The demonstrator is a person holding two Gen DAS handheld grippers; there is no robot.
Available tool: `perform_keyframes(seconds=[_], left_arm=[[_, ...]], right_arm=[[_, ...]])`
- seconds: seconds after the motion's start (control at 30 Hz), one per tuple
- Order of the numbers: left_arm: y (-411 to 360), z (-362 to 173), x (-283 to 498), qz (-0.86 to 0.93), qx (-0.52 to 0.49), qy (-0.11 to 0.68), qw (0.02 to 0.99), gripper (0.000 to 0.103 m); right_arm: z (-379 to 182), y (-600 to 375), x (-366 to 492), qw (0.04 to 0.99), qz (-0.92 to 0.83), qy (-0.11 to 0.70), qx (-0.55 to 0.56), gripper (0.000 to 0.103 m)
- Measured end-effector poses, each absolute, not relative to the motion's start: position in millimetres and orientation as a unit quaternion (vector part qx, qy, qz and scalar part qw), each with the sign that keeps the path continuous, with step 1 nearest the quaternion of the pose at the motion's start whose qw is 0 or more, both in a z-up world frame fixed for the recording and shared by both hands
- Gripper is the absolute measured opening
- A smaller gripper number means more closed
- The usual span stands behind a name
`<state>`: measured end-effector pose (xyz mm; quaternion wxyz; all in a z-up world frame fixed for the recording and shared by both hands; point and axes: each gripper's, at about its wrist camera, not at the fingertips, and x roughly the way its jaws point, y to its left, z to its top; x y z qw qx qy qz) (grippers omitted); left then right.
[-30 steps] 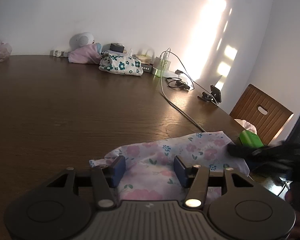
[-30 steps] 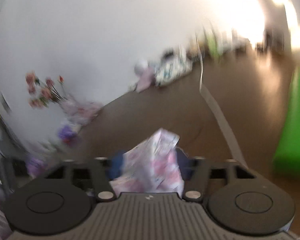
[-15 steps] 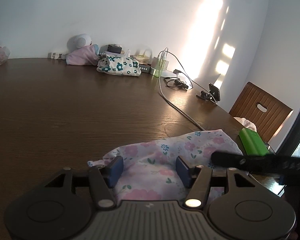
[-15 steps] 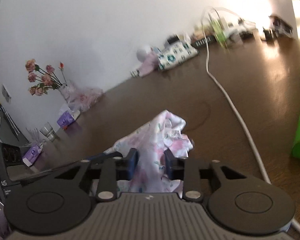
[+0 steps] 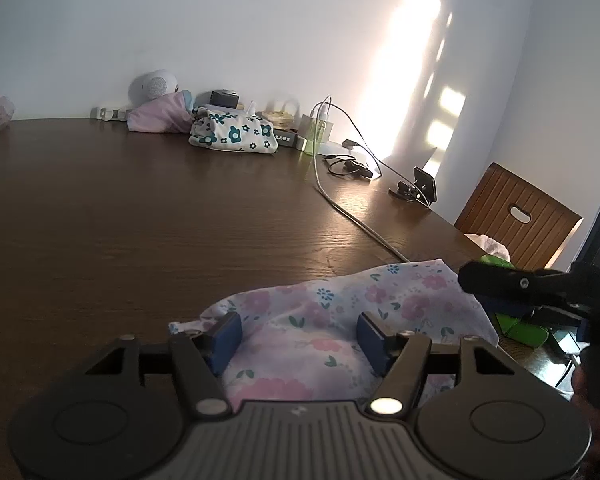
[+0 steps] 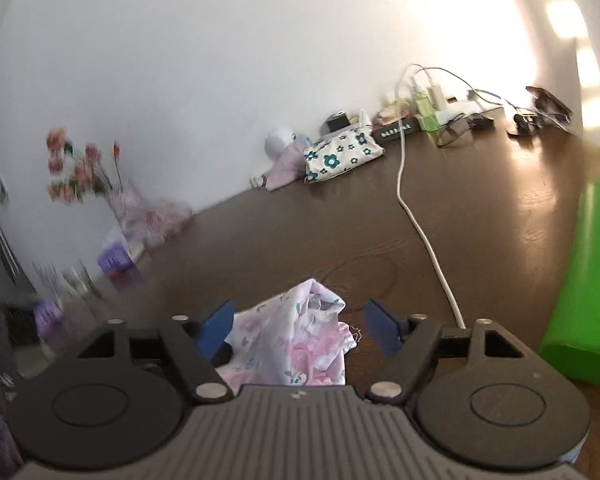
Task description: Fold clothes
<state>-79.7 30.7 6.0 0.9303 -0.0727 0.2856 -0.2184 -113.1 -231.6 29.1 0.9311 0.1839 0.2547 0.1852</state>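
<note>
Blue-padded left gripper [image 5: 298,338] is sitting low over the dark wood table [image 5: 140,216], jaws spread wide and level, pointing toward the far wall; the pads [image 5: 226,336] are straddling the floral garment [image 5: 340,320] without pinching it. Right gripper [image 6: 298,326] is also hanging wide open — fabric is lying between the pads [image 6: 216,328], left pad looking close to the cloth, right pad clear of it, nothing clamped. From the left wrist view the right tool is showing as a dark bar coming in from the right edge, just past the garment's far right corner. Garment is resting on the near edge of the table, right in front of both tools: white-lilac cloth with pink flowers and small green leaves, lying in a rumpled mound, top edge rising in a soft ridge, one thin corner trailing out to the left. In the right wrist view it is bunching into a crumpled peak with loose folds. Green box [image 6: 580,276] is sitting just right of it, white cable [image 6: 424,236] running past toward the wall — both apart from the cloth.
</note>
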Motion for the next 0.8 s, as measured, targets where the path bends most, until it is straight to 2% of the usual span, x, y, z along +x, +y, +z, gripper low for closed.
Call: perform_keyframes(seconds=[0.07,0.1,0.17,0.3,0.37,0.43,0.47,0.57,0.6,0.63,0.7,0.8], left_arm=[[30,6,-80,-0.219,-0.072,0.285,0.93,0.065],[30,6,-80,-0.219,-0.071,0.285,0.93,0.065],[30,6,-80,-0.219,-0.069,0.285,0.931,0.066],[29,6,-80,-0.22,-0.067,0.285,0.931,0.067],[32,8,-79,-0.225,-0.079,0.287,0.928,0.067],[41,13,-80,-0.231,-0.103,0.287,0.924,0.068],[47,16,-81,-0.233,-0.118,0.285,0.922,0.069],[59,23,-83,-0.229,-0.134,0.28,0.922,0.075],[62,25,-84,-0.226,-0.133,0.282,0.923,0.075],[63,26,-85,-0.223,-0.127,0.284,0.924,0.074],[60,22,-87,-0.207,-0.103,0.291,0.929,0.073],[57,17,-90,-0.191,-0.087,0.294,0.933,0.071]], right_arm=[[19,-228,-102,0.913,0.208,0.282,0.21,0.045],[14,-229,-98,0.903,0.213,0.294,0.228,0.018],[6,-233,-91,0.884,0.222,0.314,0.267,0.013],[-7,-252,-82,0.839,0.234,0.34,0.355,0.015],[-1,-253,-86,0.848,0.229,0.335,0.341,0.023],[15,-248,-97,0.879,0.218,0.314,0.284,0.038],[21,-246,-101,0.892,0.213,0.301,0.262,0.039],[23,-247,-101,0.899,0.204,0.294,0.254,0.036],[19,-249,-97,0.892,0.202,0.303,0.267,0.021],[13,-250,-92,0.884,0.199,0.317,0.279,0.018],[4,-251,-86,0.874,0.194,0.337,0.29,0.019],[15,-245,-90,0.896,0.178,0.322,0.251,0.039]])
